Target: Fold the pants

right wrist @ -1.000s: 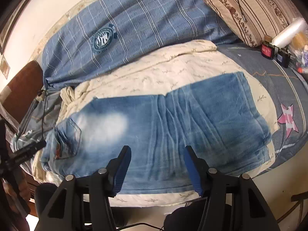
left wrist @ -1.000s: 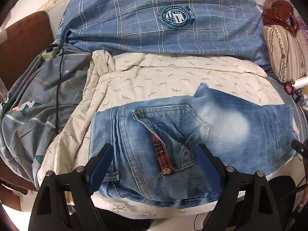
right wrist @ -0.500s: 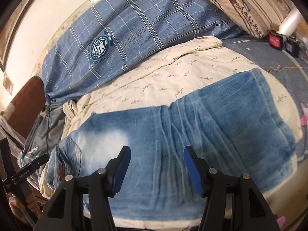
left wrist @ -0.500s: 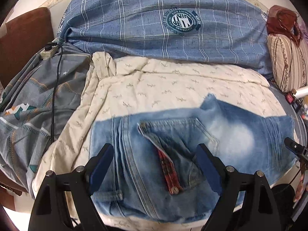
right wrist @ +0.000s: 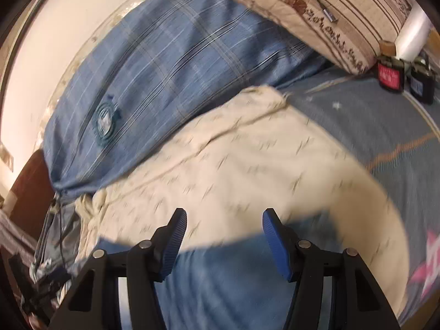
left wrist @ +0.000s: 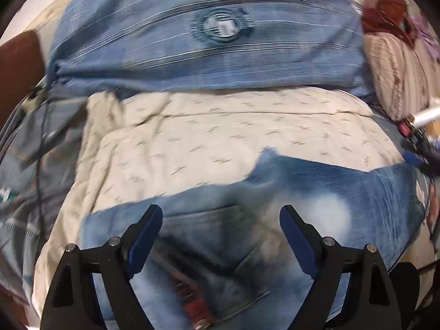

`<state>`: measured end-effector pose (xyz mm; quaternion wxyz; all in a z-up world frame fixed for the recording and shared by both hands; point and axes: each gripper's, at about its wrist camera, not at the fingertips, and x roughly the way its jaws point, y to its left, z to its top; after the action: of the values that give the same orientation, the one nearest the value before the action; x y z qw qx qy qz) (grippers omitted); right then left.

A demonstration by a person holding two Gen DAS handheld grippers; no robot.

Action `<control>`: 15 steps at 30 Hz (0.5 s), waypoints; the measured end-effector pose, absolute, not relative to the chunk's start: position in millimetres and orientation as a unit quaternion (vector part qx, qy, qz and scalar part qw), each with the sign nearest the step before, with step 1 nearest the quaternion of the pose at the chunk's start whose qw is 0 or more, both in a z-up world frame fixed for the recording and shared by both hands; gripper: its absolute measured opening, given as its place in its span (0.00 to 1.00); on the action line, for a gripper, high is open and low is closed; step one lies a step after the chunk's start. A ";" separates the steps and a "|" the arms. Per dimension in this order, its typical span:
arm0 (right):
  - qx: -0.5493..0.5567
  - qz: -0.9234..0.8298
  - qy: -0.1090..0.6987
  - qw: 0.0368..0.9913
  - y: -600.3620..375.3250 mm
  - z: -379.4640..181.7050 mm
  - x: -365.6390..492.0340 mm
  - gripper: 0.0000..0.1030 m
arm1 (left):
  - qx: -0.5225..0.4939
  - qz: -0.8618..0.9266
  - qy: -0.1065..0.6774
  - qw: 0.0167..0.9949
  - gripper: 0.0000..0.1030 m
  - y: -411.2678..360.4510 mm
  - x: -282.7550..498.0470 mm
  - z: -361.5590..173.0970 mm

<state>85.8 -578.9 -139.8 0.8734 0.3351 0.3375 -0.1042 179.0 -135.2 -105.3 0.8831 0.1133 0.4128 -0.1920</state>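
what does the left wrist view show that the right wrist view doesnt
Only the left wrist view shows the jeans' back pocket with its red plaid lining, and a dark red bundle atop the striped pillow.

Only the right wrist view shows two small bottles beside that pillow and a pink star on the blue sheet.

Both show the jeans, the cream blanket, the blue plaid pillow, and an open claw: left claw, right claw.
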 end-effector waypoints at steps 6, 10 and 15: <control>0.351 -0.114 0.329 0.869 -623.4 -133.8 79.7 0.59 | 0.177 -0.191 0.418 0.870 0.86 -146.5 175.7 -144.3; 0.348 -0.130 0.338 0.865 -638.8 -135.5 51.2 0.59 | 0.234 -0.188 0.404 0.864 0.86 -142.2 157.6 -171.9; 0.376 -0.132 0.328 0.856 -636.8 -144.9 25.4 0.59 | 0.248 -0.198 0.400 0.859 0.86 -140.8 141.8 -170.7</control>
<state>25.4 -636.8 -144.9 0.8563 0.3762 0.3282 -0.1321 141.8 -140.8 -170.7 0.8595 0.2484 0.4005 -0.1980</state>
